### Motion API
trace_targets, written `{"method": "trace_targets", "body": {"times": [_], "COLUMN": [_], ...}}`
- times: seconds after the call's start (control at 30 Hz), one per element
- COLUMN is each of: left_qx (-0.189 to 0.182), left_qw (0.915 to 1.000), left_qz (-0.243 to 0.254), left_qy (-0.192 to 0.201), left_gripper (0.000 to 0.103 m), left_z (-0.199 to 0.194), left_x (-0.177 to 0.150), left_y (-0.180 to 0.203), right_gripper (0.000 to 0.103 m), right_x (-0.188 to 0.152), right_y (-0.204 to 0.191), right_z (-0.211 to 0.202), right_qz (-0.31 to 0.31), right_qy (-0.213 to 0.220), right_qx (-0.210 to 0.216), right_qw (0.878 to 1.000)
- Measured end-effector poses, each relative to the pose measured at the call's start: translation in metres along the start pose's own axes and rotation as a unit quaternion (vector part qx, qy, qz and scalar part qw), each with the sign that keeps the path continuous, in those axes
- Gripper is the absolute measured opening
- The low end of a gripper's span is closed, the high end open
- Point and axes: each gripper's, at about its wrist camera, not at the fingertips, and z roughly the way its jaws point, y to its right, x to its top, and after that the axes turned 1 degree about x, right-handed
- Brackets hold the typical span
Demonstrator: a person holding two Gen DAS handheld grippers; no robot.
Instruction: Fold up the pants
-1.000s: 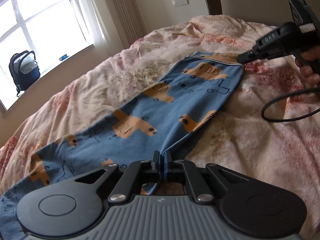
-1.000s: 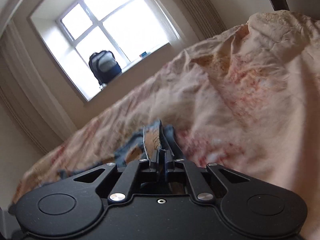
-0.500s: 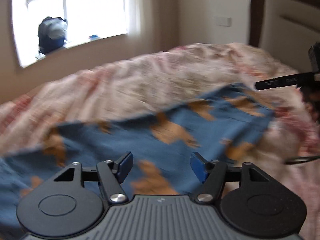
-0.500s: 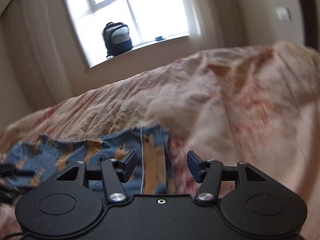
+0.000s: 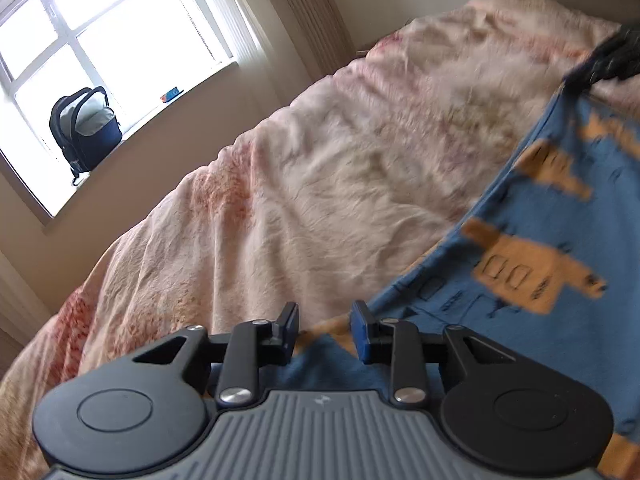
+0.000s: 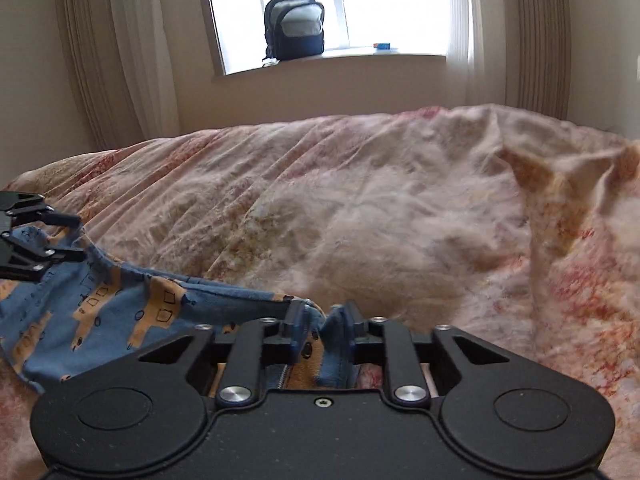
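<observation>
Pants [image 6: 92, 312] spread blue and orange across the rumpled bedspread [image 6: 360, 208], gripped anew at two edges.

Right gripper [image 6: 322, 330] narrowing on a bunched fold of cloth, pads pressing it; left gripper [image 5: 325, 328] also closing, jaws partly apart over the fabric edge with nothing pinched. Likely risk: lifting now with only one side caught, dragging the garment askew and rumpling the fold.
</observation>
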Motion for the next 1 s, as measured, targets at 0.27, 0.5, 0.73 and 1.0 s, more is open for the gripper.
{"method": "trace_targets", "body": {"times": [0.27, 0.5, 0.73, 1.0], "left_qx": [0.054, 0.025, -0.041, -0.051], "left_qw": [0.9975, 0.9928, 0.9849, 0.9859], "left_qz": [-0.04, -0.108, -0.161, -0.147], "left_qy": [0.024, 0.043, -0.05, -0.061], "left_gripper": [0.042, 0.086, 0.073, 0.005], "left_z": [0.008, -0.039, -0.013, -0.001], "left_x": [-0.005, -0.034, -0.055, -0.041], "left_y": [-0.008, -0.078, -0.123, -0.116], "right_gripper": [0.039, 0.069, 0.071, 0.014], "right_x": [-0.003, 0.018, 0.034, 0.032], "right_y": [-0.001, -0.058, -0.143, -0.177], "right_z": [0.011, 0.0, 0.067, 0.096], "right_qz": [-0.001, -0.118, -0.17, -0.208], "right_qy": [-0.004, 0.035, -0.039, -0.062], "right_qx": [-0.049, -0.016, 0.139, 0.125], "right_qw": [0.999, 0.992, 0.975, 0.968]}}
